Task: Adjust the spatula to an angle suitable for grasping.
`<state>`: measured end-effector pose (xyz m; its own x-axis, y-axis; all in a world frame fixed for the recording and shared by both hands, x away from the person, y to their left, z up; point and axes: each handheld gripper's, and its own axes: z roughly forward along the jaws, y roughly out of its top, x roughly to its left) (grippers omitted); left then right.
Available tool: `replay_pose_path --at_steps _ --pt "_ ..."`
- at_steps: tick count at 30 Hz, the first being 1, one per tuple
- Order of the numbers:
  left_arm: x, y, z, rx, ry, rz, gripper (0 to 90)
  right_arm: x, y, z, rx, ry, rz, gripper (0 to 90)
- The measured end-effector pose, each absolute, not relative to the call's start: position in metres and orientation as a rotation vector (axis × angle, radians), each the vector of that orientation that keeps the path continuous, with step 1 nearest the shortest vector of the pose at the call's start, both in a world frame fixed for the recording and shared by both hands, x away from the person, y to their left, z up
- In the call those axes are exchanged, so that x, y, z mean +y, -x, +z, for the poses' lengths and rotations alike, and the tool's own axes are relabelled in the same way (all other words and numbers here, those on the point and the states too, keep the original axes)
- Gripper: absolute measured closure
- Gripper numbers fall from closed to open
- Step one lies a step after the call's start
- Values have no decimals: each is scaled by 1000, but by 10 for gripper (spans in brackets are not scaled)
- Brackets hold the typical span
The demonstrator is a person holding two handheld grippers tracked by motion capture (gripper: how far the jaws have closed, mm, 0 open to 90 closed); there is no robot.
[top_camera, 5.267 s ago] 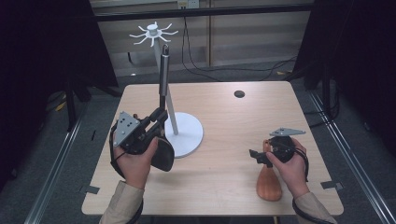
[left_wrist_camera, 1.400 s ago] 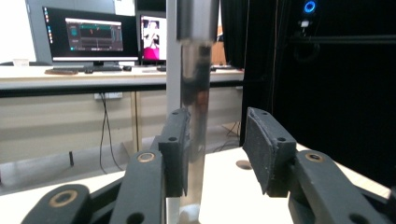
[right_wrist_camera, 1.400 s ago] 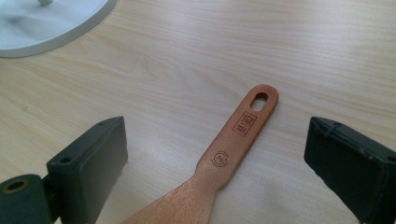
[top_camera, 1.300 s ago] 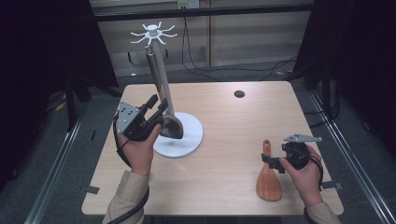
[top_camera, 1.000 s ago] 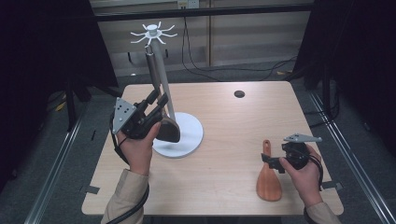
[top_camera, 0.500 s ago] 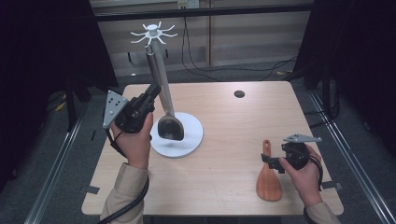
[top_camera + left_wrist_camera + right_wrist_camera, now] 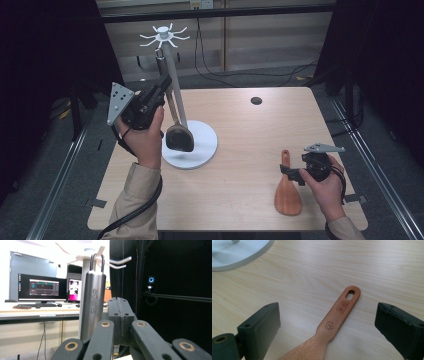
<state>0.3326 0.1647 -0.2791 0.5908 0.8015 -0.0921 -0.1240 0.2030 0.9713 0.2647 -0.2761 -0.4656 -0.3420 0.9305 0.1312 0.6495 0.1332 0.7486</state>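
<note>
Left gripper (image 7: pixel 161 86): jaws pressed together, empty, just beside the metal handle | dark spatula (image 7: pixel 176 131): smooth steel grip, wire loop hung on the white spoked stand (image 7: pixel 198 145), far left | right gripper (image 7: pixel 294 172): jaws spread wide over the wooden rice paddle (image 7: pixel 287 192), flat, near right on pale woodgrain table (image 7: pixel 240 130).

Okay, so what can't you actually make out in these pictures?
- Whether the ladle loop sits on a hook: left gripper view, blurred and washed out by glare at the rack top.
- Wooden spatula blade: right gripper view, cut off by the bottom edge.
- Stamped marks on its handle: too small to read.
</note>
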Motion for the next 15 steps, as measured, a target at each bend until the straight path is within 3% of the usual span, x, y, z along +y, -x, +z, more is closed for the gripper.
replay_pose_path --at_steps 15 --pt "158 -343 -249 672 -1184 746 900 -277 -265 -466 2048 -1532 1062 58"
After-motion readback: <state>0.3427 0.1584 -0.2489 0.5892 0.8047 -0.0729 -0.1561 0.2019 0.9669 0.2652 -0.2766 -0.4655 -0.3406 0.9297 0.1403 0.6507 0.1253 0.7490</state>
